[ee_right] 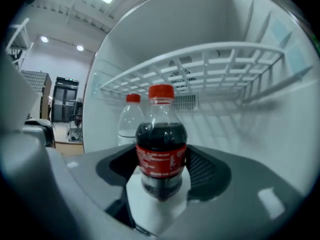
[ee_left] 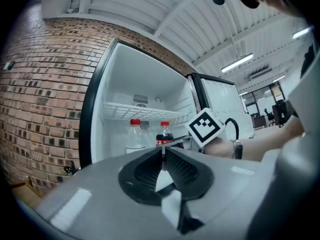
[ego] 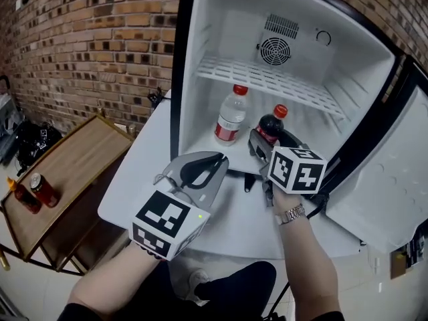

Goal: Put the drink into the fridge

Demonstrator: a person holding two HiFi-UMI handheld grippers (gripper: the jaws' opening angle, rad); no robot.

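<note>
Placing step: right gripper [ego: 261, 146] clamped on cola bottle [ee_right: 161, 149] inside fridge [ego: 200, 25] beside water bottle [ego: 231, 116]; left gripper [ee_left: 162, 156] closed, empty, outside fridge; next, probably: set down, release.

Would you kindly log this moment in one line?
right gripper: holds cola bottle in fridge | left gripper: shut, empty | water bottle: in fridge

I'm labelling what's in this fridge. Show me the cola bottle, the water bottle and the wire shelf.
cola bottle [ee_right: 161, 159]: right gripper view, on its red label.
water bottle [ego: 228, 131]: head view, on its red label.
wire shelf [ego: 267, 79]: head view, on the middle of the rack.
</note>
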